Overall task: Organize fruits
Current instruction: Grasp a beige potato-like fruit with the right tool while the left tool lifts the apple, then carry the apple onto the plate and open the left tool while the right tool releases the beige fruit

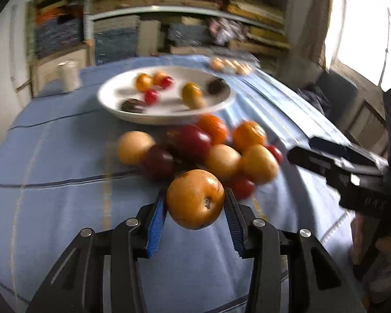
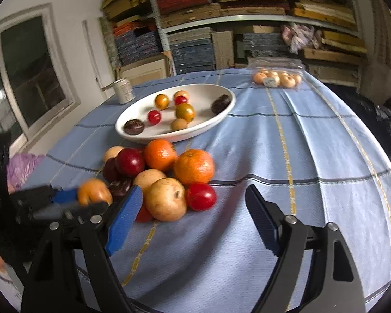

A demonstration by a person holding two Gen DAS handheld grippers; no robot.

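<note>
My left gripper (image 1: 195, 203) is shut on a yellow-orange apple (image 1: 195, 199) and holds it above the blue cloth, just in front of a pile of fruit (image 1: 208, 154) with oranges, dark red plums, yellow apples and small red fruits. It also shows in the right wrist view (image 2: 91, 195) with the apple (image 2: 95, 191). A white oval dish (image 2: 133, 116) beyond the pile holds several small fruits. My right gripper (image 2: 194, 200) is open and empty, to the right of the pile (image 2: 166, 172); it also shows at the right of the left wrist view (image 1: 305, 148).
A clear pack of pale round fruits (image 2: 277, 78) lies at the table's far side. A tin can (image 2: 123, 90) stands left of the dish. Shelves of stacked books (image 2: 247, 13) fill the back wall. A purple bag (image 2: 20, 168) sits at the left table edge.
</note>
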